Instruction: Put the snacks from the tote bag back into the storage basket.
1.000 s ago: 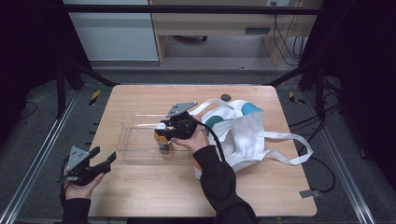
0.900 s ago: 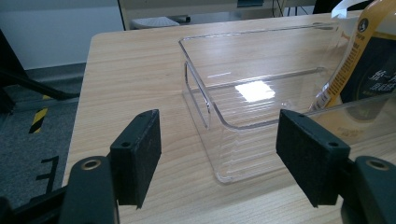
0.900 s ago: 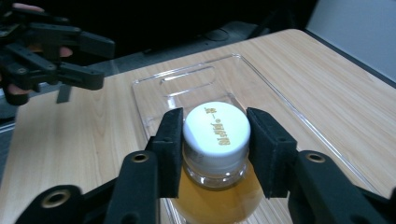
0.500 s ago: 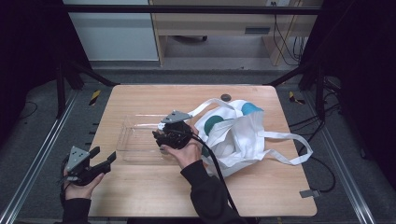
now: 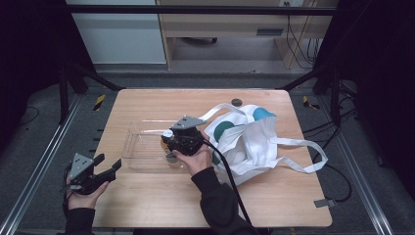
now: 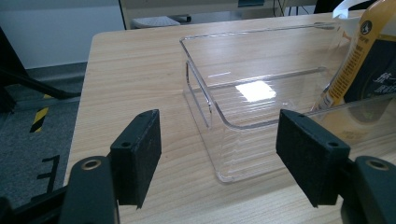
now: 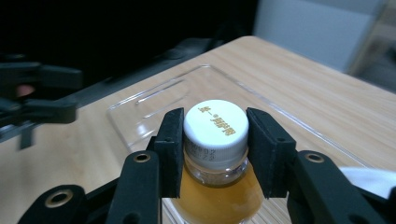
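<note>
While my right gripper pinched the white screw cap of a single clear plastic bottle of amber drink, its two black pads stood just beside the cap's sides, having closed in again after a brief widening, and the cap sat squarely between them. That one bottle stood upright in the near right part of the one clear, shallow plastic tray at the middle of the light wooden table; from my left side I saw its yellow-and-black label through the tray's ribbed wall. Apart from the bottle, I saw the tray's floor bare. My left gripper rested low at the table's near left corner, well apart from the tray, with its two jaws spread wide and nothing between them. There was one white cloth tote bag slumped just right of the tray, its long straps trailing over the wood; two teal shapes showed at its mouth, though I could not tell what they were. One small dark round disc lay near the far edge.
</note>
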The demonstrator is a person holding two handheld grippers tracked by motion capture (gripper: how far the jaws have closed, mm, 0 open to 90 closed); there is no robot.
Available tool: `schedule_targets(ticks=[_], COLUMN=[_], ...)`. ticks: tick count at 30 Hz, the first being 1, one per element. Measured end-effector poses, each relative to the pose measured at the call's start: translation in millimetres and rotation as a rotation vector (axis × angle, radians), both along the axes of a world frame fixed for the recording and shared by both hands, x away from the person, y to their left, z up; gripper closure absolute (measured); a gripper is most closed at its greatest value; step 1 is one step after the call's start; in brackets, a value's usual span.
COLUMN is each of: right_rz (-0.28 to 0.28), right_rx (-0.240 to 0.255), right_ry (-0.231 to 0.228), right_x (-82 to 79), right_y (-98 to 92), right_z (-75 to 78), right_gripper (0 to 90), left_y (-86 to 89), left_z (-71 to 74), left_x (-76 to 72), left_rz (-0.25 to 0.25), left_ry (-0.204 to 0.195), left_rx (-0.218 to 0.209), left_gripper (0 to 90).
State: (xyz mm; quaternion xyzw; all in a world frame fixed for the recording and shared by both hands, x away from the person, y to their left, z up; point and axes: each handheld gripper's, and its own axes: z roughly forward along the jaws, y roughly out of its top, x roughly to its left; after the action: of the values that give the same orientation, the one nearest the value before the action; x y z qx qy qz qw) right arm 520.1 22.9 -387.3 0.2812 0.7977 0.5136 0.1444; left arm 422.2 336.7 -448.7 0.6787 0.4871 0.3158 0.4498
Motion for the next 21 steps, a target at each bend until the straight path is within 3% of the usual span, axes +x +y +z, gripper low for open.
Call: schedule_targets(ticks=[3, 6, 9, 15, 18, 21], right_rz=[0.112, 0.171, 0.166, 0.130, 0.113, 0.090], right_rx=[-0.010, -0.023, -0.023, -0.017, -0.034, -0.004], right_ry=[-0.007, -0.005, 0.006, -0.017, -0.031, -0.076], right_x=[11.3, 19.2, 20.9, 13.2, 9.5, 1.0], right_y=[-3.3, -6.9, -7.5, -6.3, -5.4, -6.5], right_z=[0.4, 1.9, 2.4, 0.4, 1.1, 9.1], right_gripper=[59.2, 59.1, 58.9, 58.3, 43.8, 38.7], left_y=[0.0, 0.4, -0.1, -0.4, -0.5, -0.5], left_z=[0.0, -0.1, 0.0, -0.1, -0.1, -0.1], left_x=[0.0, 0.1, 0.1, 0.1, 0.2, 0.1], left_rz=[0.002, 0.002, 0.002, -0.001, -0.001, -0.001], left_ry=[-0.003, 0.000, -0.003, -0.001, 0.000, 0.001], left_rx=[-0.004, -0.001, -0.003, -0.002, -0.002, -0.005], left_gripper=[31.1, 31.1, 31.1, 31.1, 31.0, 30.9])
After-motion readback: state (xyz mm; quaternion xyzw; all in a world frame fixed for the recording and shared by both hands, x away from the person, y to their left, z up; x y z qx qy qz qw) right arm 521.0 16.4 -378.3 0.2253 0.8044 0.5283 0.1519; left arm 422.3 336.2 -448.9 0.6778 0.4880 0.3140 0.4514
